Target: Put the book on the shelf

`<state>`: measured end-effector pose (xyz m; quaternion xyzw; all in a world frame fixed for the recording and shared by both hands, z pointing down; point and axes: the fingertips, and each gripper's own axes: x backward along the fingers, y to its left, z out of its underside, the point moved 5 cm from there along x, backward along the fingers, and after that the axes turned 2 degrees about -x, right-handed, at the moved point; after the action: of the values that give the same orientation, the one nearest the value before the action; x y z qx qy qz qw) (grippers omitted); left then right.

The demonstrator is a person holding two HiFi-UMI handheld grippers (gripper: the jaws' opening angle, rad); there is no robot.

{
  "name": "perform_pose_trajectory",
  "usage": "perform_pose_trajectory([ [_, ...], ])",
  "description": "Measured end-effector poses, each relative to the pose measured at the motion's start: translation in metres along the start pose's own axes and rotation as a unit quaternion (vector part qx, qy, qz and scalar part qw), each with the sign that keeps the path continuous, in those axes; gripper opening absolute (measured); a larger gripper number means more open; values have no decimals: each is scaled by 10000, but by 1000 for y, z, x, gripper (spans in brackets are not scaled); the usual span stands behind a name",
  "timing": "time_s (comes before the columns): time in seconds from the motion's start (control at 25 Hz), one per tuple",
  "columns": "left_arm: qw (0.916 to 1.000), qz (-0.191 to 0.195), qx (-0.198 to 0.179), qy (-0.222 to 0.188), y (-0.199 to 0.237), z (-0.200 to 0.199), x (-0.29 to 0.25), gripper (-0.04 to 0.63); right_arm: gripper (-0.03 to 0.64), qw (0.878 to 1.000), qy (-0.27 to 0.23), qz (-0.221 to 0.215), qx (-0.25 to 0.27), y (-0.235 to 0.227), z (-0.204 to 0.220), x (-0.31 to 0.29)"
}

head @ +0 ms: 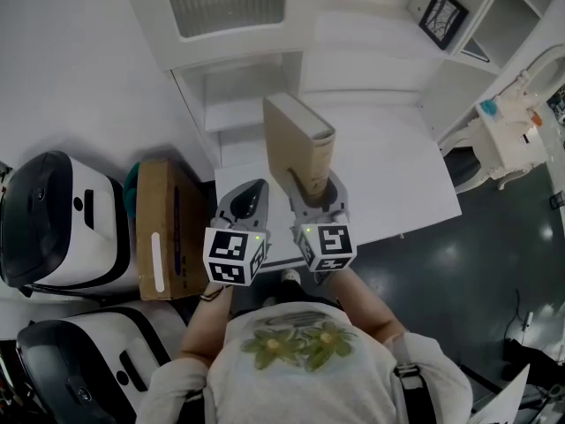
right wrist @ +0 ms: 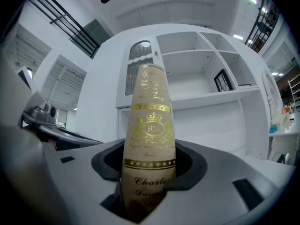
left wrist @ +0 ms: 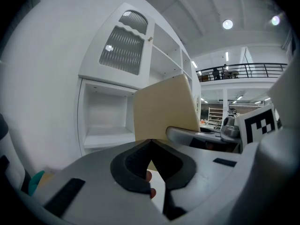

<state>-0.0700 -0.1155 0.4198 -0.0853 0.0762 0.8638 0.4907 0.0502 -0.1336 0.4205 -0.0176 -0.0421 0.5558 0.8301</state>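
Observation:
A tan hardback book (head: pixel 296 144) stands upright in my right gripper (head: pixel 314 190), whose jaws are shut on its lower end. In the right gripper view its spine (right wrist: pixel 150 121) with gold lettering fills the gap between the jaws. My left gripper (head: pixel 250 194) sits just left of it, jaws shut and holding nothing. In the left gripper view the closed tips (left wrist: pixel 150 142) meet in front of the book's cover (left wrist: pixel 164 109). Ahead stands the white shelf unit (head: pixel 247 95), with an open low compartment (left wrist: pixel 105 137) and open upper shelves (right wrist: pixel 206 100).
A white tabletop (head: pixel 388 166) lies under and right of the book. A cardboard box (head: pixel 163 228) and two white-and-black machines (head: pixel 53 219) stand at the left. A small framed picture (head: pixel 441 16) leans in an upper right shelf bay.

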Motion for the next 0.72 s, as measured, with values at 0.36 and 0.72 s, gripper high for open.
perform_pose_trajectory([
  [0.36,10000,-47,6,-18,9,-4,-10,25,232,10000,-50,73,36,-9,-4,-22],
  [0.72,9998,-176,73,-30,25,-6,-19,25,232,9999,-25,98,33,-18,0,-47],
])
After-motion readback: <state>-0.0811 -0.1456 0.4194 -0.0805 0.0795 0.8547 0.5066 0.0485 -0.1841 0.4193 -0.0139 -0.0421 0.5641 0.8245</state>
